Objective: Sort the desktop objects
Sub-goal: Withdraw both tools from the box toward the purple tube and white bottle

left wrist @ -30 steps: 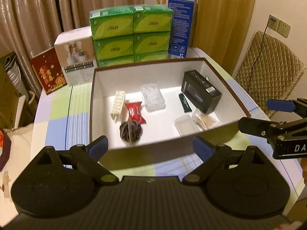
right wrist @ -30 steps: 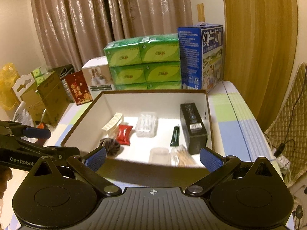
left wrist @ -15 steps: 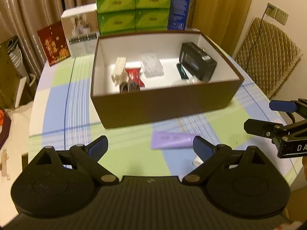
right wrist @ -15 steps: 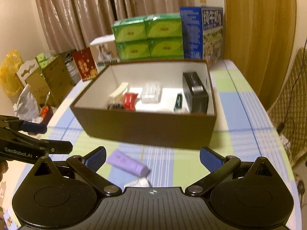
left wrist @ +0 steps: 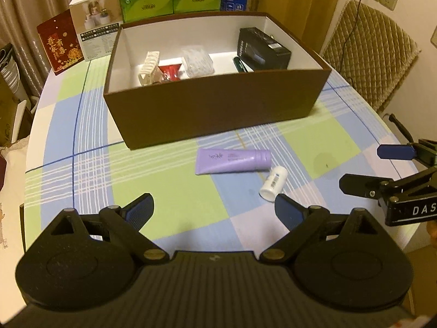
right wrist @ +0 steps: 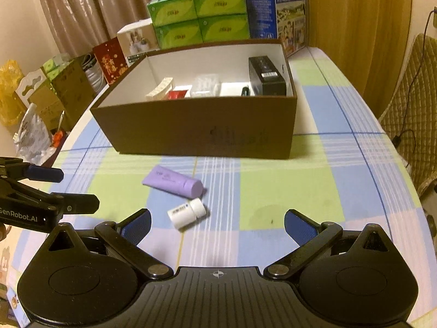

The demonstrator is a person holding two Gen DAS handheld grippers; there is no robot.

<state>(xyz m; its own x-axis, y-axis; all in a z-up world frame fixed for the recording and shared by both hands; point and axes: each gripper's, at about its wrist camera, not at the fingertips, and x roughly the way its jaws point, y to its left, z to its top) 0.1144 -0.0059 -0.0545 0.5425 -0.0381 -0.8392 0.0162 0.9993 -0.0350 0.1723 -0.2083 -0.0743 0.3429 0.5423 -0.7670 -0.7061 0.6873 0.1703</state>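
Both claws tilt steeply down over the table [left wrist: 82,180], released and empty. Ahead of the left claw [left wrist: 214,207], toward its right finger, lie one purple tube [left wrist: 232,160] and one white bottle [left wrist: 274,183]; the right claw [right wrist: 217,222] sees them toward its left finger. Beyond stands one brown box [left wrist: 215,109].

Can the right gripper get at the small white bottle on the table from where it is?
Probably yes. The right gripper is open and empty, and the white bottle lies on bare tablecloth just ahead; only the purple tube sits close behind it.
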